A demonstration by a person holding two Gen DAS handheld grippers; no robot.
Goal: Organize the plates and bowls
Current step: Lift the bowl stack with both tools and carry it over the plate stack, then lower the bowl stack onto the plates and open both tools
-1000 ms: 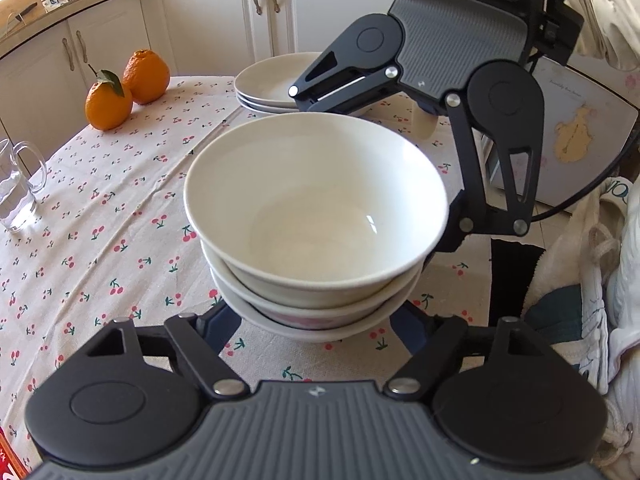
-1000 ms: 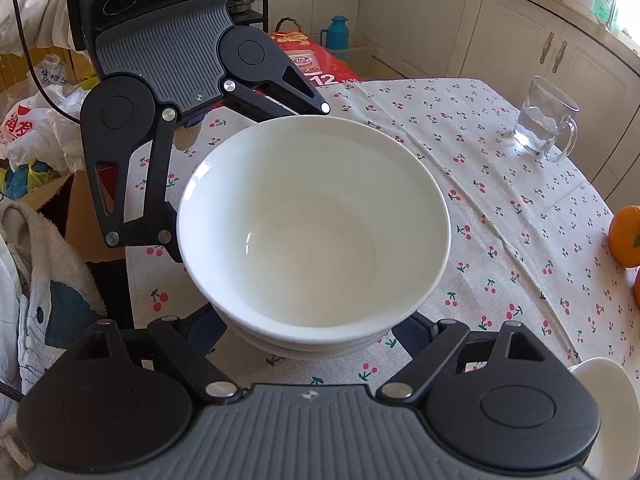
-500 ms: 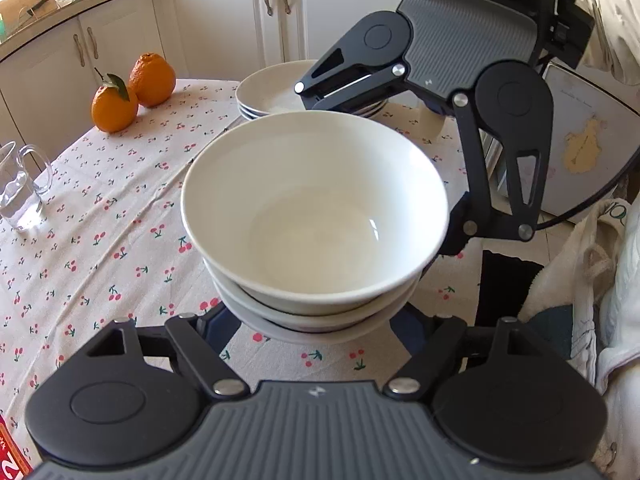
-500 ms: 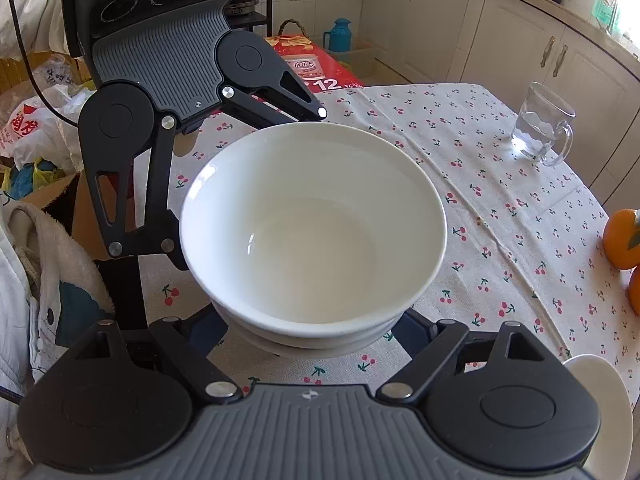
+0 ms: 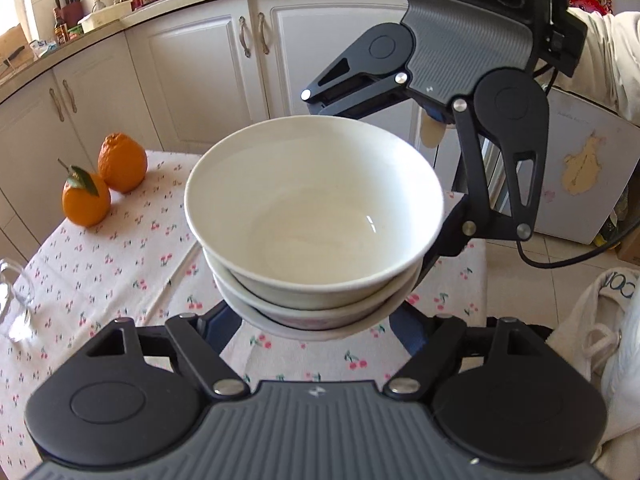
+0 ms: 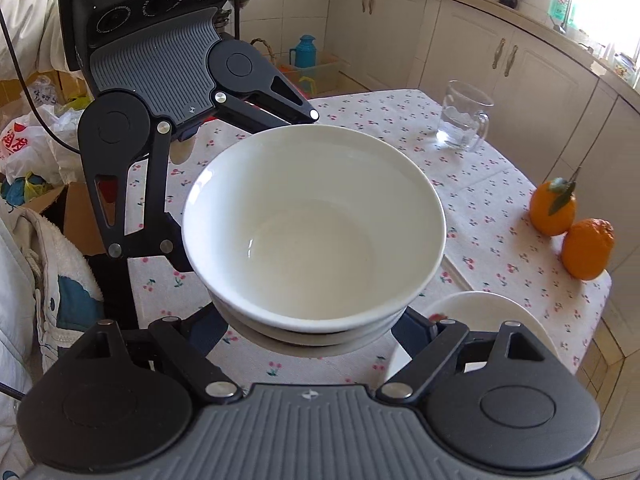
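I carry the stack of bowls [image 5: 314, 236] between my two tools, clear above the cherry-print table [image 5: 120, 264]. My left gripper [image 5: 316, 320] cradles the near side, my right gripper [image 6: 316, 330] the opposite — each clamped part-open on the lowest bowl, sharing the weight so nothing tips. The plates [image 6: 480, 312] wait below — likely my destination.

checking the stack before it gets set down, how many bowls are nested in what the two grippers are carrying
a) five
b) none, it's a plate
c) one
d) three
d: in the left wrist view three rims show one inside another in the bowl stack, held from opposite sides by the left gripper and the right gripper above the table.
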